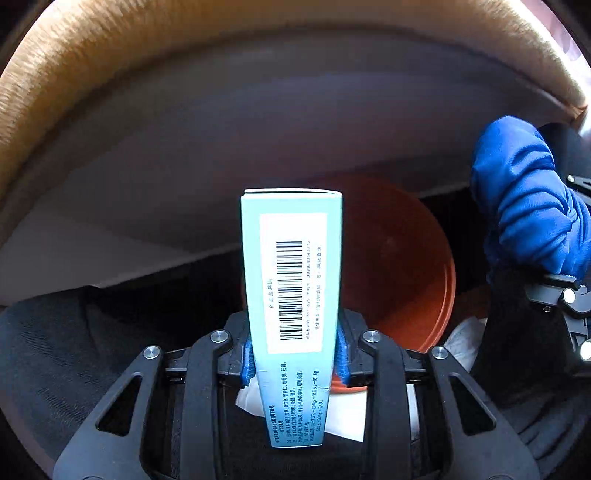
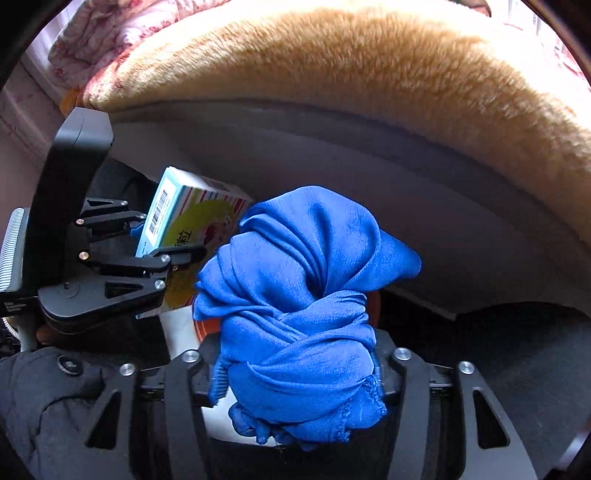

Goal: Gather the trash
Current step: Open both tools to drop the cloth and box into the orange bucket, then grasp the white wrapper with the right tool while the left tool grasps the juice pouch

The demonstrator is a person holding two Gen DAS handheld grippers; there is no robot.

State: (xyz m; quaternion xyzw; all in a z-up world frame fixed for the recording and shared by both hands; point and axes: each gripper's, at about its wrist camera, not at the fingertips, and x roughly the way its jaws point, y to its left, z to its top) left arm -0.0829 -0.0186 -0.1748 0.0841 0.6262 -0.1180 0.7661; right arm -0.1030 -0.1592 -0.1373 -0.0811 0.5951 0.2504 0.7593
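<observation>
Clamped between the blue pads (image 1: 248, 363) of the left gripper (image 1: 294, 363) stands a light-teal carton (image 1: 291, 291), its narrow barcode side facing the lens and its far end pointing toward twelve o'clock. Behind it, from about one to four o'clock, lies a round orange-brown basin (image 1: 402, 269), with crumpled white paper (image 1: 463, 341) just beside its rim at four o'clock. At three o'clock in the left wrist view a bunched blue cloth (image 1: 528, 195) shows, held by the right gripper (image 1: 569, 295). From the right wrist view, that gripper (image 2: 295, 369) has its jaws closed around the cloth (image 2: 295, 295), which bulges up and hides the fingertips. At nine o'clock there, the left gripper (image 2: 147, 240) appears from the side with the carton (image 2: 192, 236), whose broad face is striped and yellow-green. Across the top of both views runs a tan plush cover (image 2: 369, 74) over a pale grey panel (image 1: 258, 129), and a floral pink fabric (image 2: 110, 29) sits at eleven o'clock. Dark fabric (image 1: 55, 350) fills the lower edges.
</observation>
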